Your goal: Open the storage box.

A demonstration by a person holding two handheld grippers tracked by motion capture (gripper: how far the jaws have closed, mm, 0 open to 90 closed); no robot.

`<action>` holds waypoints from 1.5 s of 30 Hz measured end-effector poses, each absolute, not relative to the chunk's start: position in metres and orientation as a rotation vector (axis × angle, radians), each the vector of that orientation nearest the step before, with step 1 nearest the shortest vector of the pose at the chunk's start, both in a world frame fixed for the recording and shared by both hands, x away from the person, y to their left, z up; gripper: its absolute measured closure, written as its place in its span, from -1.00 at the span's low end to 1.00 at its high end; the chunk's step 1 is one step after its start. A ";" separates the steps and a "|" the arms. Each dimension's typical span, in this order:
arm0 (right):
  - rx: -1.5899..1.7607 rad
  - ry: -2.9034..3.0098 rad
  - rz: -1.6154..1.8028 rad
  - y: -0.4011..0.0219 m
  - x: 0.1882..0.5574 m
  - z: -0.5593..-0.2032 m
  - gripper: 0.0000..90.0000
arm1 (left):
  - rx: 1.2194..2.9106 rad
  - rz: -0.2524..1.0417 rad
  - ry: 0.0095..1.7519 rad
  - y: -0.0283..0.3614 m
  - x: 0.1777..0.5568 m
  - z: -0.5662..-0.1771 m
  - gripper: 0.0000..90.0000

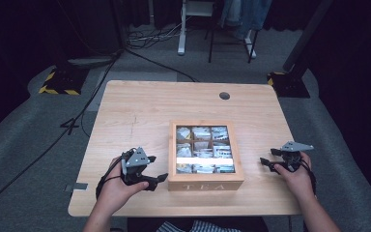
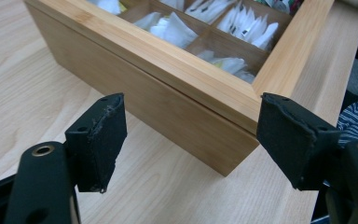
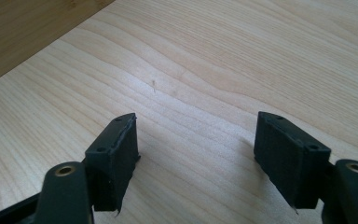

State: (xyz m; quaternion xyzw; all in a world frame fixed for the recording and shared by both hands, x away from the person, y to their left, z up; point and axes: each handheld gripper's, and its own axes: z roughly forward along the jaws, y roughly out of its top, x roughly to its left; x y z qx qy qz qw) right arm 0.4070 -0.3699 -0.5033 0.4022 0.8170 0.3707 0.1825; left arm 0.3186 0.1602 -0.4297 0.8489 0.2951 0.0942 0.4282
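With both tools spread wide and empty, we bring our left gripper squarely onto the near-left corner of the wooden tea box at the table's near-middle, while our right gripper steadies its right wall evenly.

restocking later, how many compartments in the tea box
9, a three by three grid in the tea box: three along the far row, three in the middle row, three in the near row, where glare hides part of the contents.
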 end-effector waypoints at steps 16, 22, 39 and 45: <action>1.134 2.307 1.049 -0.370 0.407 -0.503 -0.32 | 2.174 0.182 0.680 0.140 0.307 -0.430 -0.55; 1.133 2.308 1.049 -0.370 0.407 -0.503 -0.32 | 2.209 0.180 0.696 0.133 0.307 -0.437 -0.55; 1.132 2.311 1.048 -0.370 0.407 -0.503 -0.34 | 2.257 0.191 0.729 0.127 0.307 -0.441 -0.08; 1.132 2.311 1.049 -0.370 0.407 -0.503 -0.34 | 2.272 0.179 0.732 0.127 0.306 -0.436 0.05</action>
